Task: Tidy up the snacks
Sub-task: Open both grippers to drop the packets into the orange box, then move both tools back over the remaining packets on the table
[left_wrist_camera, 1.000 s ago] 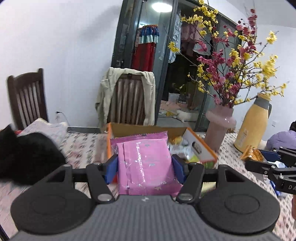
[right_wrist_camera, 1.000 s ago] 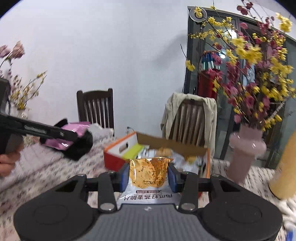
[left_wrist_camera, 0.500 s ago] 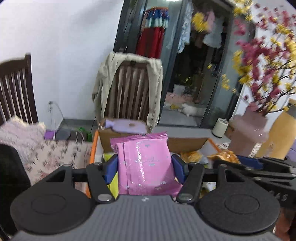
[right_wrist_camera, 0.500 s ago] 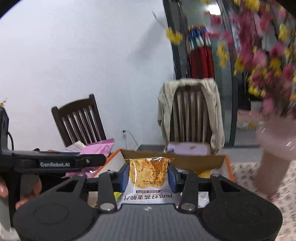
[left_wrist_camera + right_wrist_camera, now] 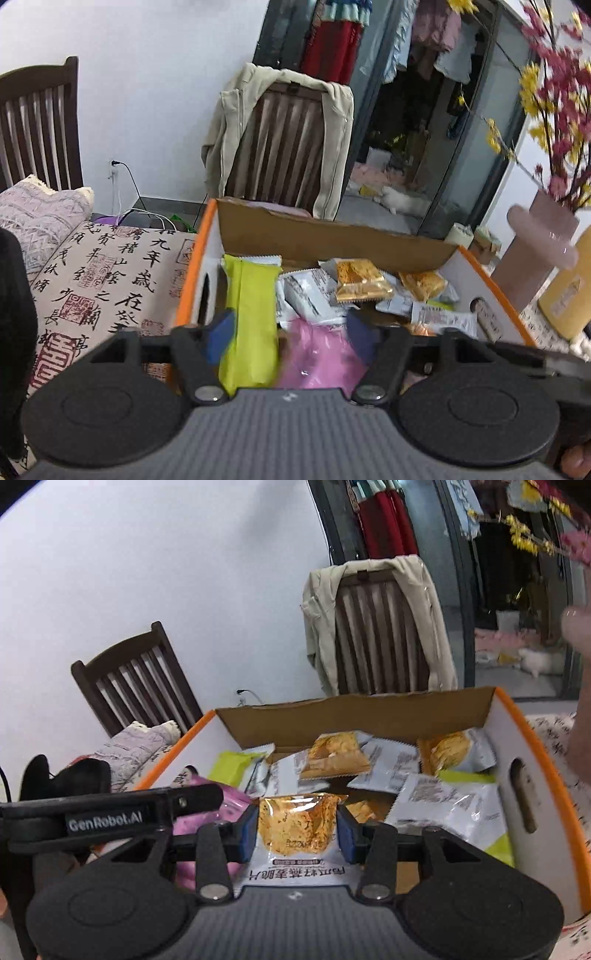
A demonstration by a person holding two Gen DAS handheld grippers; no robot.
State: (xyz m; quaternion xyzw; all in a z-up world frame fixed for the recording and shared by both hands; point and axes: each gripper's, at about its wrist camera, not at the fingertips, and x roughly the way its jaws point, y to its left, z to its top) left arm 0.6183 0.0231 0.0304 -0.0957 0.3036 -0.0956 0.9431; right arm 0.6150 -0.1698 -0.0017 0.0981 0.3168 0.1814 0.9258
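Jacket-draped chair [image 5: 280, 136] behind orange-edged box [image 5: 495, 284] of snack packets, pink packet [image 5: 317, 358] lying blurred in box under left gripper [image 5: 291, 330] with fingers apart, right gripper [image 5: 297, 829] clamped on oat packet [image 5: 297, 825] over box.

White wall [image 5: 166, 74], two dark slatted chairs [image 5: 136, 686], one under a beige jacket [image 5: 280, 122].

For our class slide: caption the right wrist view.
Right tongs grip an orange snack packet above the open snack box.
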